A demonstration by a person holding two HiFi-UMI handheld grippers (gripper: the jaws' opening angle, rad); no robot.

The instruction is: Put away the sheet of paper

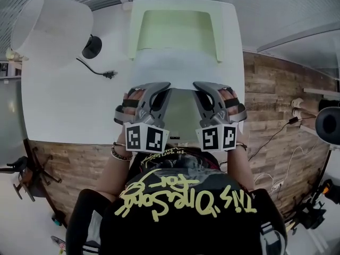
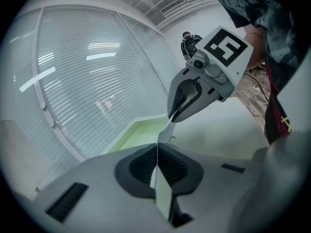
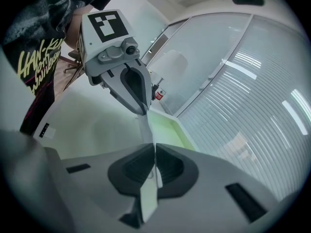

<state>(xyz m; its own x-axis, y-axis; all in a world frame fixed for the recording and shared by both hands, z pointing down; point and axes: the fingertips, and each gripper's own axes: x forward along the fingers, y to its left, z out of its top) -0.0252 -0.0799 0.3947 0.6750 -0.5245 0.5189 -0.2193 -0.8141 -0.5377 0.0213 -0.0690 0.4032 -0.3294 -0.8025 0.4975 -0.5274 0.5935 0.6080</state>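
Two tools, the left tool point(image 1: 166, 87) and the right tool point(image 1: 197, 87); one sheet of paper point(image 1: 159, 68); one pale green tray point(image 1: 134, 32); one white lamp point(image 1: 53, 31); one black cable point(image 1: 94, 70); one white surface point(image 1: 58, 110); one person point(image 1: 186, 209).

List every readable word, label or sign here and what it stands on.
"This One Song for", upside down, uncertain: yellow lettering on the person's black shirt.
Small red sign near the window: unreadable.
Black-and-white square markers on the grippers' cubes: patterns, no words.

An office-like room: blind-covered glass walls point(image 3: 252, 91), white table point(image 1: 64, 110), wood floor point(image 1: 271, 89).
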